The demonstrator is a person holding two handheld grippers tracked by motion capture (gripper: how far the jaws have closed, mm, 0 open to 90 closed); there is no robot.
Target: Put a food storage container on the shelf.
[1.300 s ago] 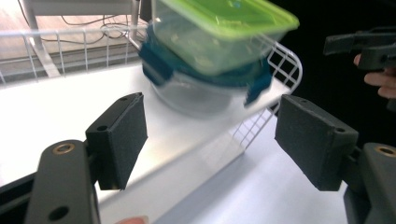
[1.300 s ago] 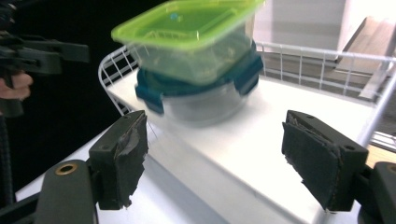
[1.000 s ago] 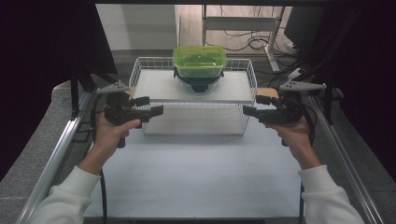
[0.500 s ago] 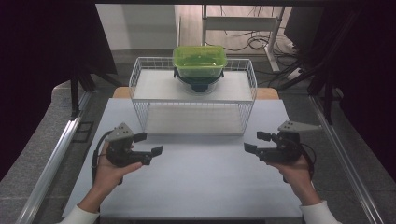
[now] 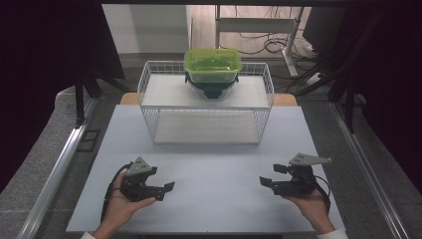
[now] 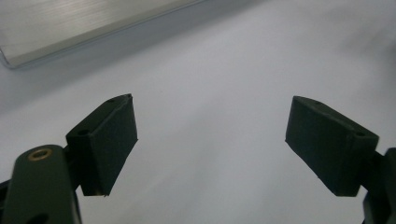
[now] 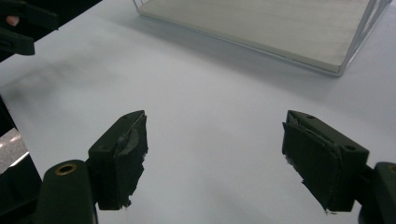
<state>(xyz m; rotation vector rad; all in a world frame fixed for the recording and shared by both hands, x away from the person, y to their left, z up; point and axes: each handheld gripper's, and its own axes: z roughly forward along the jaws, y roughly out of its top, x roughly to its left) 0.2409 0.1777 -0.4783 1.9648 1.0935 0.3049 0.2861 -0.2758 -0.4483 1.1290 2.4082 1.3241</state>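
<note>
My left gripper (image 5: 166,190) rests low over the white table (image 5: 209,164) near its front left, held in a hand. Its jaws have just been opening and stand wide apart with nothing between them (image 6: 212,144). At the front right my right gripper (image 5: 268,177) is open too, with bare tabletop between its pads (image 7: 215,154). Both point toward the table's middle. A green lidded container (image 5: 213,64) sits on a dark bowl-like thing (image 5: 211,89) on top of a white wire rack (image 5: 206,117) at the back.
The rack has a pale lower shelf (image 7: 261,28). The left gripper (image 7: 18,28) shows at the top left of the right gripper view. A metal rail (image 5: 59,169) runs along the table's left side, another (image 5: 368,179) along the right. Open tabletop lies between the grippers.
Both hands have come down from in front of the rack toward the table's near edge. Both are now low over the tabletop.
</note>
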